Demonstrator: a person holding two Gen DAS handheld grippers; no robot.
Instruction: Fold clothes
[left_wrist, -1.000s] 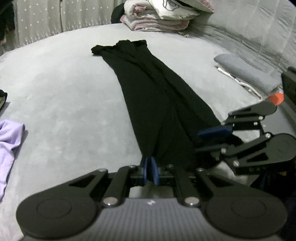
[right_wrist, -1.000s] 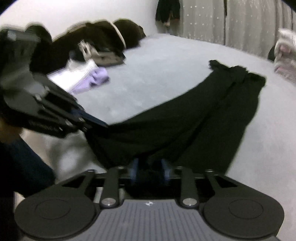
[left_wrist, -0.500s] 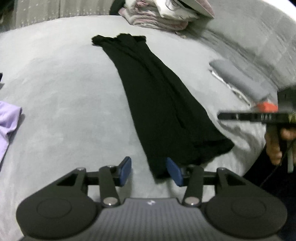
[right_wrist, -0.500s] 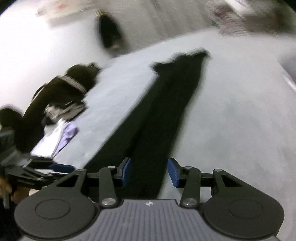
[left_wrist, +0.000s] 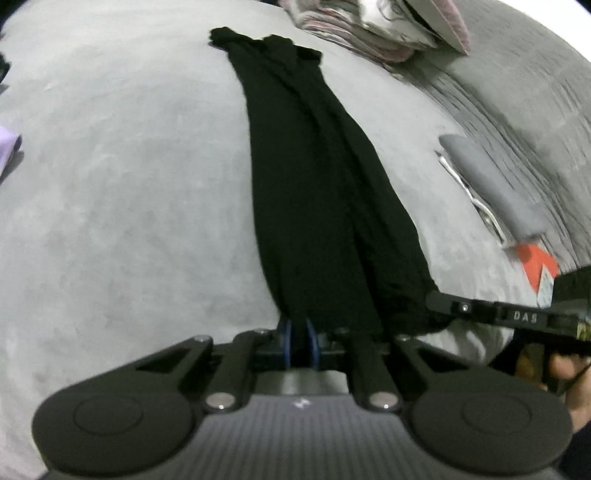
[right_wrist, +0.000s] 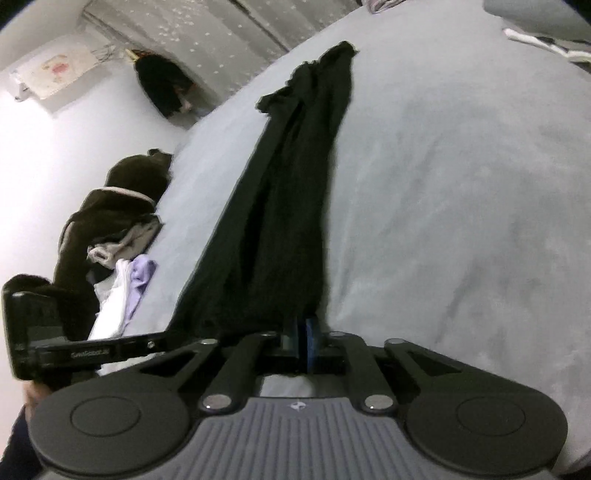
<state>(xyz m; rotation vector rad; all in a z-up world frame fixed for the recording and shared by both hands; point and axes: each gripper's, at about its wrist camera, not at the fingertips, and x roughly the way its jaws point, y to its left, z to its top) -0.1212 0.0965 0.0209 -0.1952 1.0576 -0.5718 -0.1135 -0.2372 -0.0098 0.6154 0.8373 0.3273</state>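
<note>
A long black garment (left_wrist: 310, 177) lies stretched lengthwise on the grey bed, folded into a narrow strip. Its near end lies at both grippers. My left gripper (left_wrist: 298, 332) is shut on the near left corner of the black garment. In the right wrist view the same black garment (right_wrist: 291, 206) runs away toward the far end of the bed, and my right gripper (right_wrist: 306, 332) is shut on its near right corner. The right gripper's body (left_wrist: 517, 317) shows side-on at the right of the left wrist view, held by a hand.
The grey bed cover (left_wrist: 129, 184) spreads to both sides. Folded bedding (left_wrist: 369, 26) is piled at the far end. A grey folded item (left_wrist: 491, 181) and an orange-red object (left_wrist: 539, 266) lie at the right. Dark clothes (right_wrist: 110, 210) and a lilac garment (right_wrist: 142, 273) sit at the left edge.
Half a second ago both grippers were open above the garment's near end; both have since closed on its near corners. A second ago they were shut on it.
</note>
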